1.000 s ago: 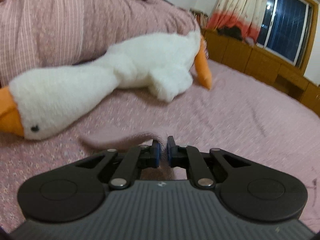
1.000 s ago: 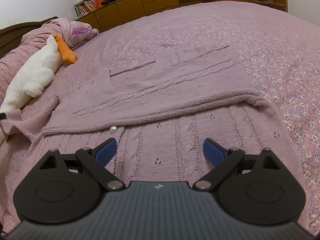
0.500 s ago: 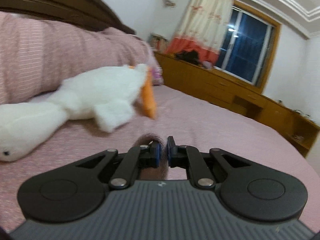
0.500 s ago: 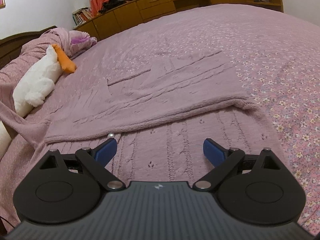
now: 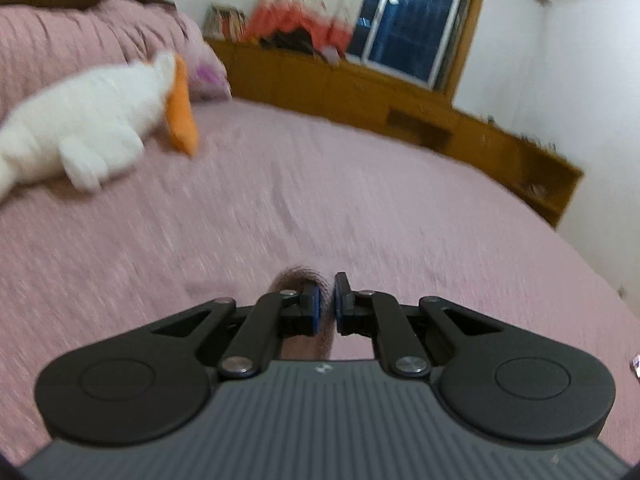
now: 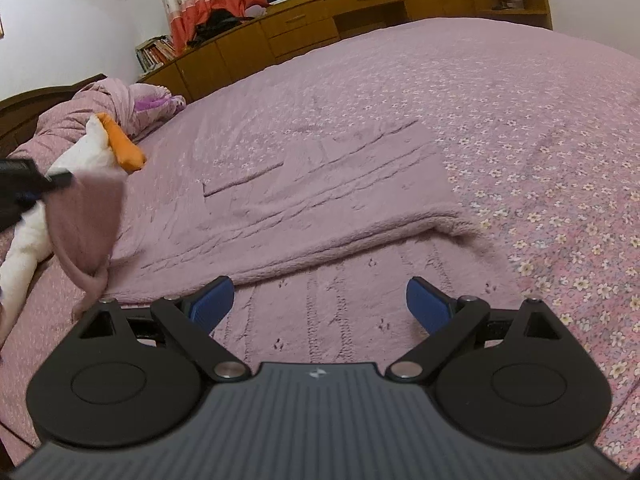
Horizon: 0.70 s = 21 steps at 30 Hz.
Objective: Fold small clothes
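Right wrist view: a mauve knitted cardigan (image 6: 320, 200) lies spread on the floral bedspread (image 6: 560, 140), its upper part already folded over the lower. At the left edge, the left gripper (image 6: 24, 192) lifts one sleeve (image 6: 88, 224) clear of the bed, its fingers clenched on the cuff. The left wrist view confirms the pinch, with a fold of mauve knit (image 5: 308, 280) caught at the left gripper (image 5: 326, 304). The right gripper (image 6: 320, 304) hovers low over the near hem, fingers released and wide apart, grasping nothing.

The step in hand looks to be laying that sleeve across the body. Done well, it would travel high enough not to drag the folded layer, then land flat and parallel to the fold edge. The free gripper is placed to press the hem down should the knit creep. Loose knit stretches, so a gentle pull suits it.

A white plush goose (image 6: 80, 152) rests beside the pillows (image 6: 100, 112), near the lifted sleeve.
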Motion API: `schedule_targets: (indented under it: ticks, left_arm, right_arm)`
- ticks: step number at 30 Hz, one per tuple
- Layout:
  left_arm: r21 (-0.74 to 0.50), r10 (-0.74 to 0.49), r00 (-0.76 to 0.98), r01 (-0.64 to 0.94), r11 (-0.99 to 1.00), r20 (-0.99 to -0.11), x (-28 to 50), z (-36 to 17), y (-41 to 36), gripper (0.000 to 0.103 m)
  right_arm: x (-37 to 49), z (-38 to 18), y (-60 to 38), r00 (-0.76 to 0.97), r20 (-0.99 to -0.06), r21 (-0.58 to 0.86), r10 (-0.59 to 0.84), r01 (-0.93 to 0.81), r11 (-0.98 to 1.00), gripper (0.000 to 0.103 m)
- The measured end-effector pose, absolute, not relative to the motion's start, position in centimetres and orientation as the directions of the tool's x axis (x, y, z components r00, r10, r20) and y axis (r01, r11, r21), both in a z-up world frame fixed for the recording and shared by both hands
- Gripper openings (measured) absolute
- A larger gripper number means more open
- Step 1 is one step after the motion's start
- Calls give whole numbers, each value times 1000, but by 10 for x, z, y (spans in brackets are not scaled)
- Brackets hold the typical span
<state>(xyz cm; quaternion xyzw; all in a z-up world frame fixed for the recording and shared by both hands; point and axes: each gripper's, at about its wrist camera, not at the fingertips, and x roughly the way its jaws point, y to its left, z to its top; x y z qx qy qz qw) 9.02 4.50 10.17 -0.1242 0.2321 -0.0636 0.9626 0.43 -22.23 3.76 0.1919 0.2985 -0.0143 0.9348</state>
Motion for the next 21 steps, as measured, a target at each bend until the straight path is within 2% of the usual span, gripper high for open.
schedule_targets:
  ticks: [4,13,17,19,21]
  left_arm:
    - [-261,-227,824,100,960,-520,97,72,32,10]
    - [-237,-295,730,185,954,-617,103,41,9,13]
    - [-242,-320,692,211,947,-648,102,36,7,25]
    - [-240,-322,683,216,946,-656,99,37,7,38]
    - [-225,-317,684,223,949,-657,93,41,8,42]
  right_arm:
    - [2,33,-226,818,-569,357,85,153,922,97]
    - [0,28,-229,813,-577,374,81,175,911,97]
    - [1,28,-229,813,-577,378,82,177,909,97]
    - [1,28,-228,813,-577,379,83,177,908,97]
    - [2,29,-227,812,-577,381,84,176,908,97]
